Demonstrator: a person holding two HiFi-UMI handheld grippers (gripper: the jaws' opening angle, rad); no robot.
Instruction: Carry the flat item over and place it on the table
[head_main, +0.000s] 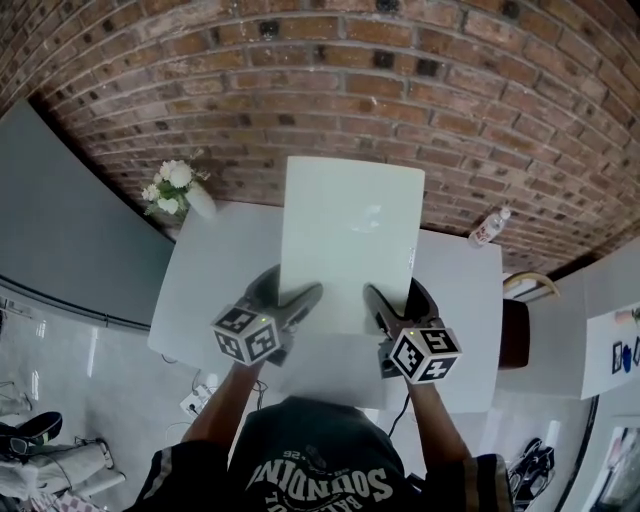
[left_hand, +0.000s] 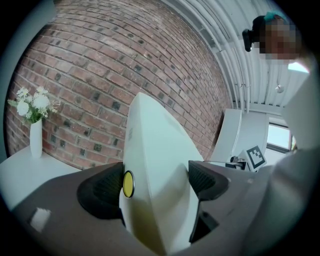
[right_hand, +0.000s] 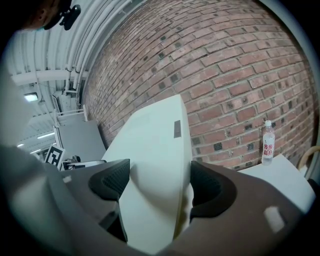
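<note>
Right, we've got the white panel (head_main: 350, 240) pinched at its near edge, left tongs (head_main: 288, 297) and right tongs (head_main: 398, 300) both closed on it, spread apart to stop it twisting; it hangs tilted over the desk (head_main: 195, 300), not yet down

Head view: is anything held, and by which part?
The white panel, by its near edge: left gripper shut on the left side, right gripper on the right side.
</note>
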